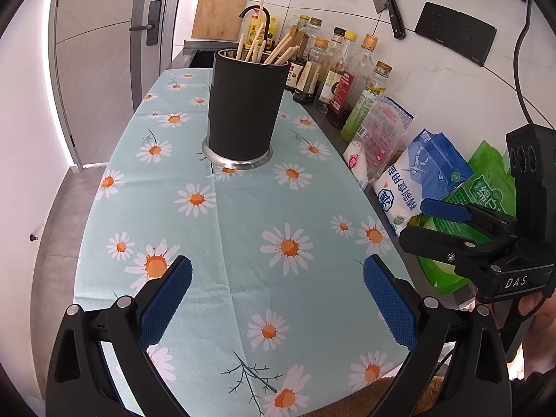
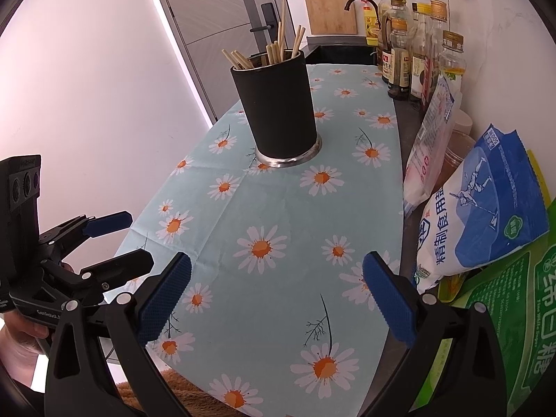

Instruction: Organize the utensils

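Observation:
A black utensil holder (image 1: pixel 243 104) (image 2: pixel 278 104) with a steel base stands upright on the daisy tablecloth (image 1: pixel 243 215) (image 2: pixel 278 208). Several wooden chopsticks (image 1: pixel 274 50) (image 2: pixel 278 50) stick out of its top. My left gripper (image 1: pixel 277 274) (image 2: pixel 128 239) hovers open over the near part of the cloth, nothing between its blue pads. My right gripper (image 2: pixel 277 274) (image 1: pixel 417 220) is also open and holds nothing; in the left wrist view it sits at the right over the bags. Both grippers are well short of the holder.
Sauce and oil bottles (image 1: pixel 333 76) (image 2: pixel 410 52) line the wall side. Bags of salt (image 1: pixel 420 173) (image 2: pixel 479 215) and sugar (image 2: pixel 504 312) lie at the right edge. A cutting board (image 1: pixel 220 8), cleaver (image 1: pixel 384 0) and faucet (image 1: pixel 255 12) are behind. A hand (image 2: pixel 17 333) holds the left gripper.

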Demonstrator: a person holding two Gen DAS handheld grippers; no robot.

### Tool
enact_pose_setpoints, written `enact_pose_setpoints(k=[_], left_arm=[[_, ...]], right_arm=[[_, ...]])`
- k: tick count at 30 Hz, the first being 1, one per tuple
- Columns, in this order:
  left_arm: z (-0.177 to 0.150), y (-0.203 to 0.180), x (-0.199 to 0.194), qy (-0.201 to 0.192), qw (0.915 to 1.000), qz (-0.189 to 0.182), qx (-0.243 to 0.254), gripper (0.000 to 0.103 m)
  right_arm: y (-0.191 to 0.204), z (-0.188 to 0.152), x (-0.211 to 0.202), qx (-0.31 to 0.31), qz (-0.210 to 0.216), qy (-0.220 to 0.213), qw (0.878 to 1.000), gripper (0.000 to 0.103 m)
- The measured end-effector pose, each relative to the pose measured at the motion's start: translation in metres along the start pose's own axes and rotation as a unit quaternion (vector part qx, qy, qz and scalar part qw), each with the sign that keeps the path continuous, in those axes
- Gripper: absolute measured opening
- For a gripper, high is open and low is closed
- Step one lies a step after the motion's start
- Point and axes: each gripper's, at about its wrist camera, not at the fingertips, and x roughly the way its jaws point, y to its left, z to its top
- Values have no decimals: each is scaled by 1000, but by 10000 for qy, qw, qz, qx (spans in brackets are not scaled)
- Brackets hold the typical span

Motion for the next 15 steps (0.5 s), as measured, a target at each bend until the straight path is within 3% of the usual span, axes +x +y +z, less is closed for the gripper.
enact_pose_setpoints(k=[15], left_arm=[[4, -3, -2, -19, 10000, 59, 7, 96]], right_arm=[[3, 3, 0, -57, 20, -11, 10000, 98]])
